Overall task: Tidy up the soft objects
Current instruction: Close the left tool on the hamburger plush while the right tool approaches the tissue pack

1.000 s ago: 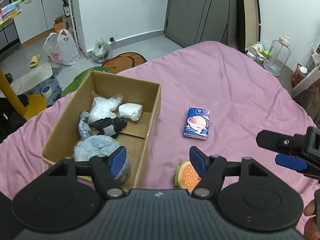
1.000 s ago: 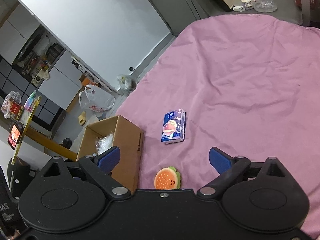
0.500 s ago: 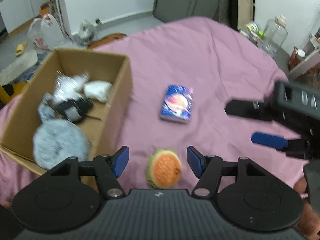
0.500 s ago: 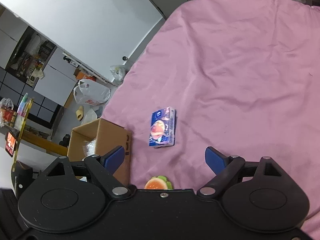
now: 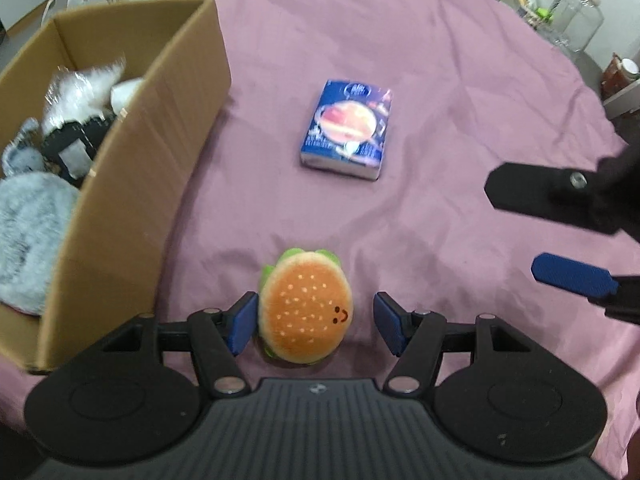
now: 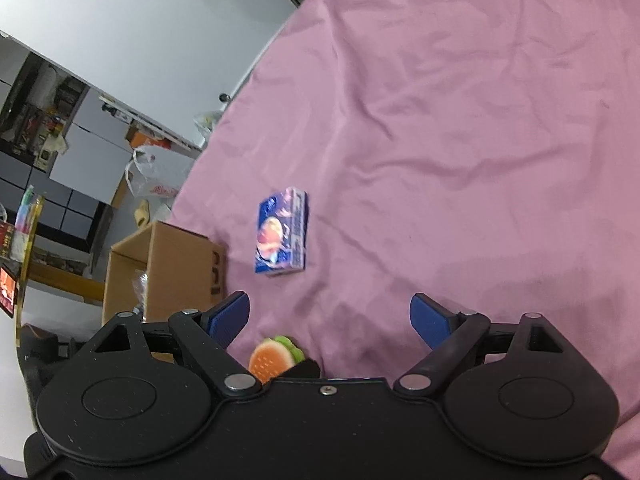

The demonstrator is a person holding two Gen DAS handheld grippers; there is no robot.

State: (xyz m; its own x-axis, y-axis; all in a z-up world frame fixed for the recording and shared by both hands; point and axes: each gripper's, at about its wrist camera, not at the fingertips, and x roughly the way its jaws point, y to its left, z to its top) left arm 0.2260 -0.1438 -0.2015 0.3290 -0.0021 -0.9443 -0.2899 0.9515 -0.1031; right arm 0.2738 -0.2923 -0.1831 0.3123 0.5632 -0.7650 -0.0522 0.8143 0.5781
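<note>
Here, at the far left of the left wrist view, an open cardboard box [image 5: 132, 184] sits on the pink bedspread [image 5: 460, 80], and inside it lie a grey fluffy plush [image 5: 28, 236], a black item with a pale tag [image 5: 74, 146] and a crinkly clear-wrapped white bundle [image 5: 84, 88], all somewhat blurred. Just right of the box's near corner lies the plush hamburger [image 5: 306, 306]: a small round toy with an orange-tan bun dotted with pale sesame marks, a tiny dark smiling face near its right edge and a green lettuce frill showing at its top. It rests flat on the bedspread between the blue pads of the left gripper [image 5: 316, 322], whose jaws have just been closing a little and stand about half apart; the left pad is at or almost at the bun's side, while a clear gap remains on the right, so nothing is gripped. Farther up the bed, apart from the burger, lies a blue tissue pack [image 5: 346, 130] printed with a ringed planet. At the right edge the right gripper [image 5: 532, 232] hangs above the bedspread with one black finger and one blue pad showing. In the right wrist view that gripper's jaws have also just been closing slightly, yet they stand wide apart over bare pink cloth with nothing between them.
</note>
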